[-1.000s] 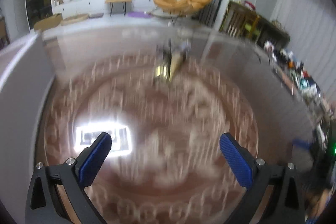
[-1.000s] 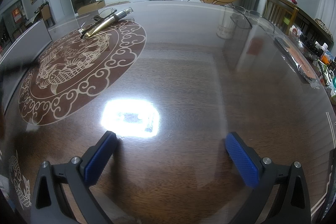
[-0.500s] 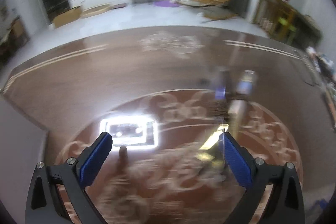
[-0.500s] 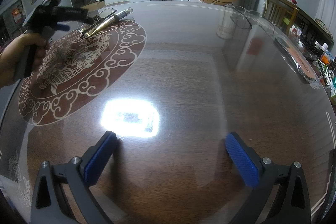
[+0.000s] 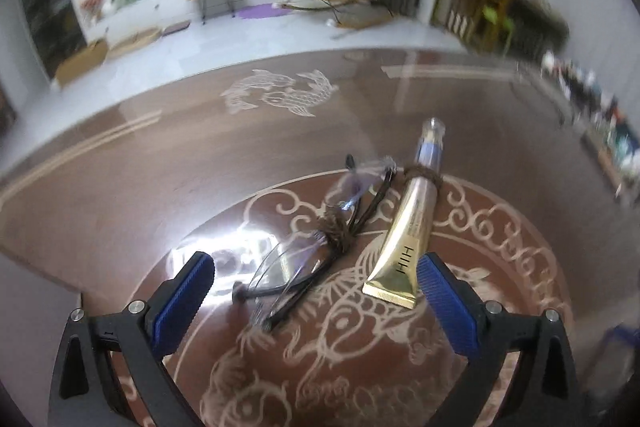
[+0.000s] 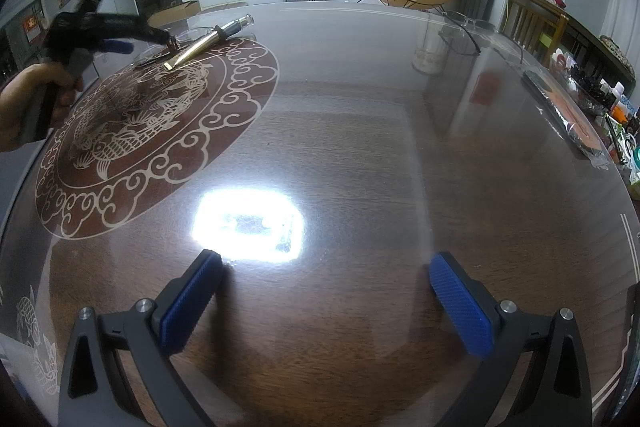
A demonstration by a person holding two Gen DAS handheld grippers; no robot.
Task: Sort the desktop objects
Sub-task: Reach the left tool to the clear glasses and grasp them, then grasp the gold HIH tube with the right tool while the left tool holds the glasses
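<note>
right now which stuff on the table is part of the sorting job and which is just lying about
Part of the job:
- gold tube, hair tie looped round its neck
- folded glasses beside it, brown hair tie on them
- left hand-held gripper, open, near both

Just lying about:
- second pair of glasses at the far edge
- plastic-wrapped packet at the right edge
</note>
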